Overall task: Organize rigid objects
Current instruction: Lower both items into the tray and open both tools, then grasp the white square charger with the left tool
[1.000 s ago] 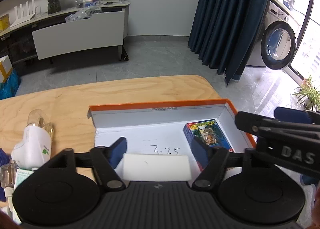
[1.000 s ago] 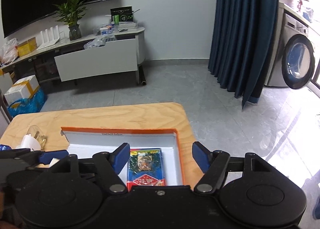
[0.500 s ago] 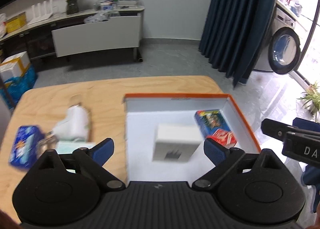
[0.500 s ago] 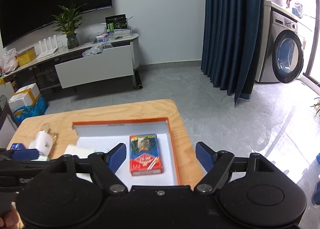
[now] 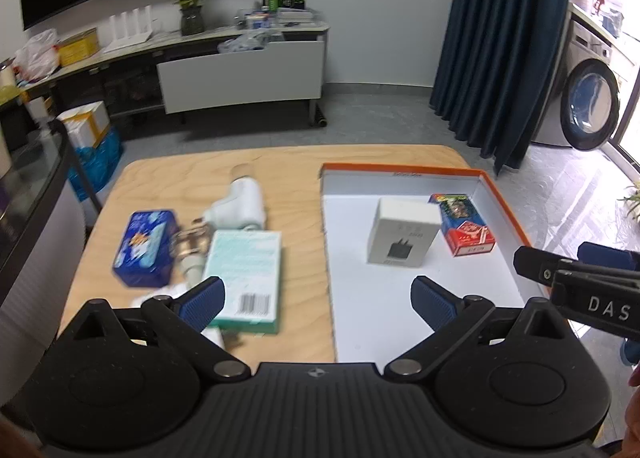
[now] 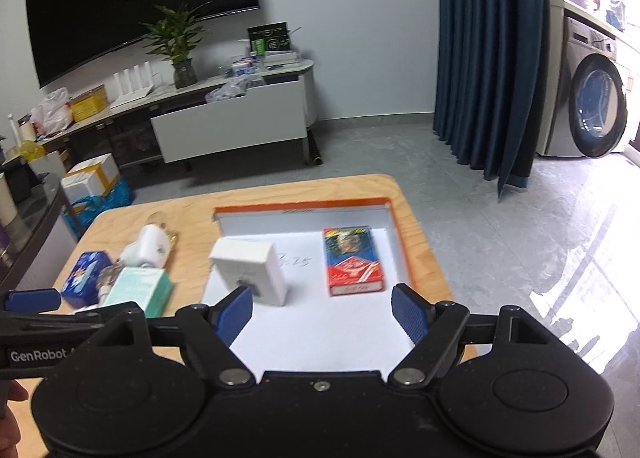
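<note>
A: Both sets of jaws stand wide with nothing between them; those of the left gripper point(image 5: 316, 298) have just been opening, and the right gripper point(image 6: 322, 312) is spread too.

B: And the white box point(image 5: 402, 236)?

A: It lies inside the orange-rimmed tray point(image 5: 508, 210), just beside the red card pack point(image 5: 466, 226). The blue tin point(image 5: 146, 248) and teal box point(image 5: 246, 274) lie on the wooden table point(image 5: 288, 178).
</note>
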{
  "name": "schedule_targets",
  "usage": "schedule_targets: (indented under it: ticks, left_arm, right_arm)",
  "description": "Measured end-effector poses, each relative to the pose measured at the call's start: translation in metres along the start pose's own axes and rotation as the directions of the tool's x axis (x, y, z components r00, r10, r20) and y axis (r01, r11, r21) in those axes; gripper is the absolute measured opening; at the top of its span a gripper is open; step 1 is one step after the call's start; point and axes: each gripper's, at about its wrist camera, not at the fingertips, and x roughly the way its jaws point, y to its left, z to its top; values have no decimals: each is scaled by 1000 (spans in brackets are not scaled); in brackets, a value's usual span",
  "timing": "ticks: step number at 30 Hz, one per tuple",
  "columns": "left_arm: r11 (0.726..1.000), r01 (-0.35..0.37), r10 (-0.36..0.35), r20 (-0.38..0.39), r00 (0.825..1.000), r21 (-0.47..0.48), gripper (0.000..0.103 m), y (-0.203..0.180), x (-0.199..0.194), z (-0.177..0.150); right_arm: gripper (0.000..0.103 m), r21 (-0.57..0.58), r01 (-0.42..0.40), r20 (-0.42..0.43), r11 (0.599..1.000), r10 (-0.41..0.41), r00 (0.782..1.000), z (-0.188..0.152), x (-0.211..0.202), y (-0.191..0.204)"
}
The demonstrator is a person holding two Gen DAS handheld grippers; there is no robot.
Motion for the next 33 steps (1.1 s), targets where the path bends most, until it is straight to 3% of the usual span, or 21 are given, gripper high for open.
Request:
schedule_targets:
  ticks: [17, 33]
  left_arm:
    - [996, -76, 77, 25, 997, -49, 102, 38, -39, -26]
    - [990, -99, 102, 22, 995, -105, 102, 85, -62, -59]
  right_arm:
    - [90, -67, -76, -14, 995, 76, 997, -20, -20, 49]
    - [90, -109, -139, -60, 984, 134, 989, -46, -28, 81]
